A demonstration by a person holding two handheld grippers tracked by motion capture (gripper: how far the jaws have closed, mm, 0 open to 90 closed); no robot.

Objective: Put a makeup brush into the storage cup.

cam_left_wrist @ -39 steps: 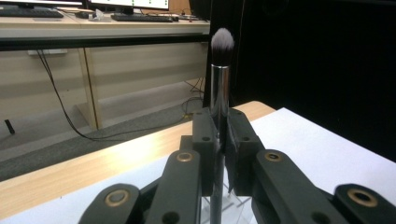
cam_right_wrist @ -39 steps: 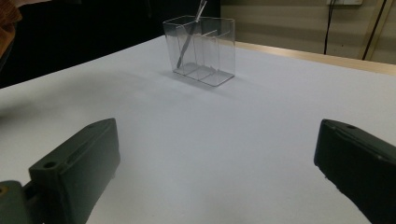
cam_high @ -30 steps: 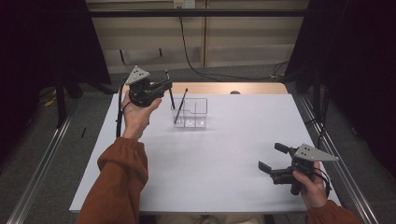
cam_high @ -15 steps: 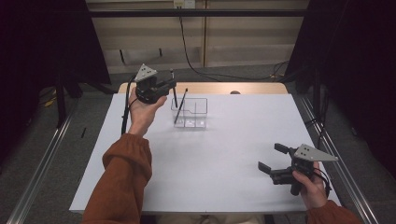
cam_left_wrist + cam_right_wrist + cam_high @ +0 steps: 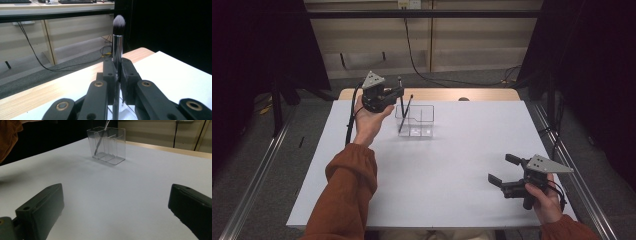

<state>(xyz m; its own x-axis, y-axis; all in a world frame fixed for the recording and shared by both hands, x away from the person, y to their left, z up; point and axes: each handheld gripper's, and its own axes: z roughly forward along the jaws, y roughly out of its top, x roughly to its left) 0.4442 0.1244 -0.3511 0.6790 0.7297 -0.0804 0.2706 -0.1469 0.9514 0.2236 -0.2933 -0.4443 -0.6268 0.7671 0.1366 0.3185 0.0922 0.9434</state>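
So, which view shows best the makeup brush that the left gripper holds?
The left gripper view: the makeup brush stands upright and close, with bristles and metal sleeve sharp, clamped in the left gripper. The high view shows it small and thin.

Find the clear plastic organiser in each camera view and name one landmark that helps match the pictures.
High view: clear organiser upper centre, beside the left gripper.
Left gripper view: a clear edge shows low between the jaws.
Right gripper view: top centre.
Shared landmark: white table.
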